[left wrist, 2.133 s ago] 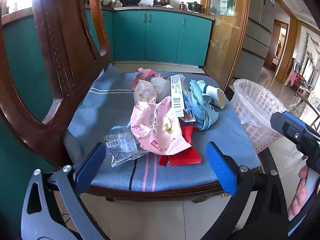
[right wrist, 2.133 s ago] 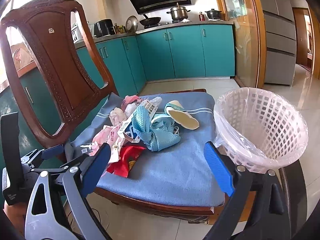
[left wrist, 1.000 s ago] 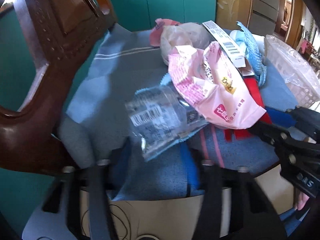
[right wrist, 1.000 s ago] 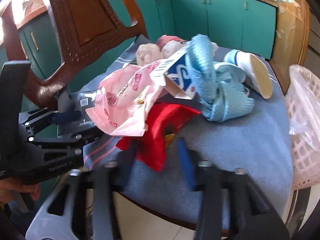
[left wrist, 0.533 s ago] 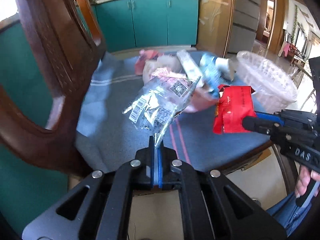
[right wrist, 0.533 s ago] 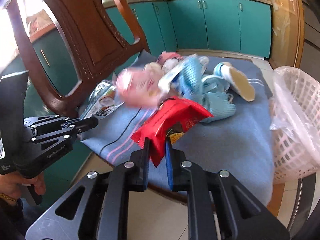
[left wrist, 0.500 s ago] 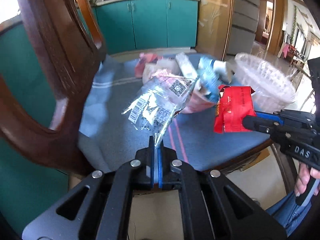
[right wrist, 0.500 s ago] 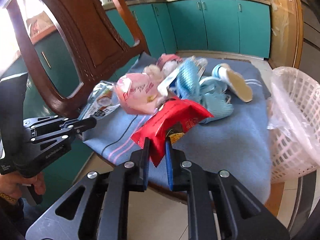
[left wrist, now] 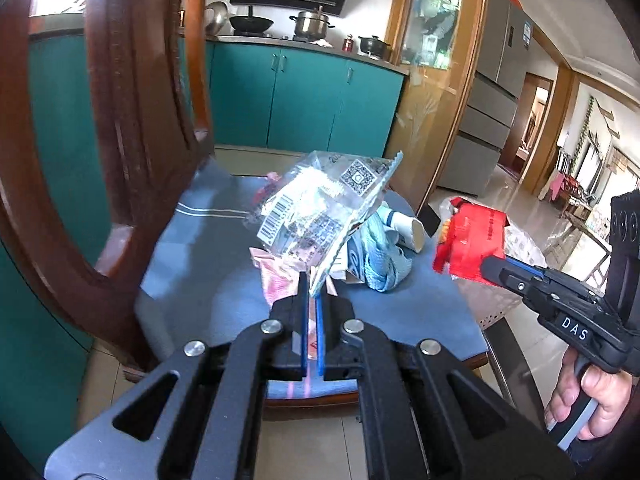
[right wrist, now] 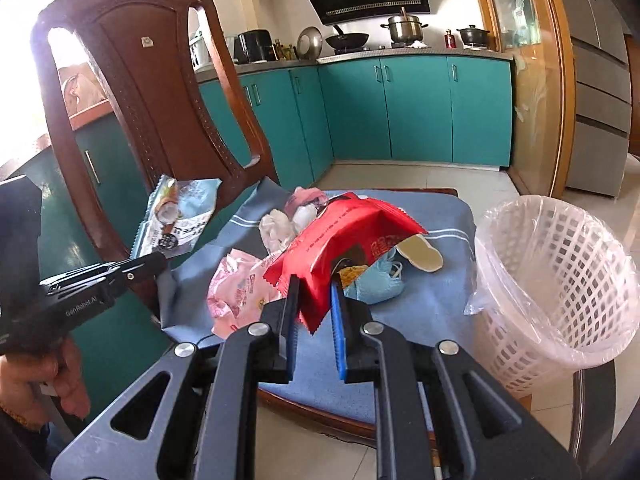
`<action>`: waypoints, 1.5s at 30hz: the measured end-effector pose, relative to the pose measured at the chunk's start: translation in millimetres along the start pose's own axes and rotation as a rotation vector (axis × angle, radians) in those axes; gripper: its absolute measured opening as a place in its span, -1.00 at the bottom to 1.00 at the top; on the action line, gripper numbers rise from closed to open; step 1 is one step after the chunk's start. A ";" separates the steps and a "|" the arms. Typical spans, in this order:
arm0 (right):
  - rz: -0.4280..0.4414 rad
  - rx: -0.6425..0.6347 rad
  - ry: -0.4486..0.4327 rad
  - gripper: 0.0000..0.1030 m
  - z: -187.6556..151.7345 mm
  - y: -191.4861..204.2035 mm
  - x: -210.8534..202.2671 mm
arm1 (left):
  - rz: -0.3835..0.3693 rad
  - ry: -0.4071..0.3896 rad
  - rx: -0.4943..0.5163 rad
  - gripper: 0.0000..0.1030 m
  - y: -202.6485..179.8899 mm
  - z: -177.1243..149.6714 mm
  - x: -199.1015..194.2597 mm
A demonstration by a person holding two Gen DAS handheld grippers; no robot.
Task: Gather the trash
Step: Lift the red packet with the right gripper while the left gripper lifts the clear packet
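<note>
The left gripper (left wrist: pixel 311 284) is pinching a clear crinkly wrapper (left wrist: pixel 320 210) by its lower corner, its fingers (left wrist: pixel 304 316) closed tight on the plastic and holding it up above the chair cushion (left wrist: pixel 208 264). The right gripper (right wrist: pixel 314 292) is clamping a red snack packet (right wrist: pixel 340 236) between its fingers (right wrist: pixel 338 320), lifted clear of the cushion and angled toward the left. A white lattice waste basket (right wrist: pixel 560 280) with a plastic liner is standing just beside the chair's right edge. A pink wrapper (right wrist: pixel 236 292), a light blue cloth (right wrist: pixel 376 280), some crumpled tissue (right wrist: pixel 276 224) and a white insole-like piece (right wrist: pixel 420 256) are lying on the cushion. The carved wooden chair back (right wrist: pixel 160 92) is rising behind them.
</note>
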State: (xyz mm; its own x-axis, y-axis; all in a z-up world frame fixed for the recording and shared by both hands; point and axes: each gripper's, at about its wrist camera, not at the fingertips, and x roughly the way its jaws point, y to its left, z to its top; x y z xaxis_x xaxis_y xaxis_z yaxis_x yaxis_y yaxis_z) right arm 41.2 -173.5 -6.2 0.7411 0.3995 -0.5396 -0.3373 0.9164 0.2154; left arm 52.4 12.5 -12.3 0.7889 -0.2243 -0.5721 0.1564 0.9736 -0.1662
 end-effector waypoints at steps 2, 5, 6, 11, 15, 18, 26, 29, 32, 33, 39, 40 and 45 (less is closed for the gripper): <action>-0.003 -0.003 0.007 -0.71 -1.2 0.0 3.8 | -0.006 0.008 0.010 -0.92 -8.3 -2.5 2.1; -0.004 -0.009 0.006 -0.71 0.4 3.8 4.5 | -0.011 0.012 0.019 -0.93 -13.4 -4.4 0.4; -0.005 -0.015 0.006 -0.71 0.3 4.9 4.0 | -0.009 0.012 0.020 -0.93 -13.2 -4.3 0.0; -0.006 -0.018 0.009 -0.71 0.0 7.0 4.7 | 0.002 0.016 0.008 -0.92 -4.4 -4.7 -4.7; -0.007 -0.017 0.013 -0.71 -0.7 8.5 4.4 | 0.008 0.018 0.004 -0.92 -4.5 -2.9 -5.3; -0.008 -0.018 0.016 -0.71 -0.9 7.9 5.0 | 0.006 0.020 0.008 -0.92 -5.8 -2.9 -5.8; -0.008 -0.019 0.019 -0.71 -0.9 7.1 6.2 | 0.005 0.025 0.016 -0.92 -7.2 -1.5 -4.8; -0.008 -0.018 0.020 -0.71 -0.8 7.1 6.4 | 0.005 0.028 0.019 -0.92 -8.6 -1.9 -4.1; -0.008 -0.018 0.019 -0.71 -0.7 7.3 6.2 | 0.006 0.031 0.021 -0.92 -8.5 -2.3 -3.3; -0.008 -0.019 0.020 -0.71 -0.7 7.3 6.3 | 0.007 0.031 0.021 -0.92 -8.7 -2.3 -3.2; -0.007 -0.020 0.022 -0.71 -1.0 7.5 6.5 | 0.007 0.034 0.023 -0.92 -9.4 -2.7 -3.0; -0.007 -0.021 0.023 -0.71 -1.3 7.4 6.8 | 0.007 0.034 0.022 -0.92 -9.4 -2.8 -3.0; -0.006 -0.021 0.024 -0.71 -2.2 7.3 6.4 | 0.006 0.035 0.023 -0.92 -9.1 -3.2 -2.2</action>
State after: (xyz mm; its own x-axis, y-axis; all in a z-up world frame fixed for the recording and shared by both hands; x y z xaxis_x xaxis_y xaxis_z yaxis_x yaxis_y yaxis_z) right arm 42.2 -164.3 -9.9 0.7288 0.3935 -0.5604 -0.3451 0.9179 0.1957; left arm 47.3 4.0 -12.1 0.7684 -0.2194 -0.6011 0.1658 0.9756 -0.1442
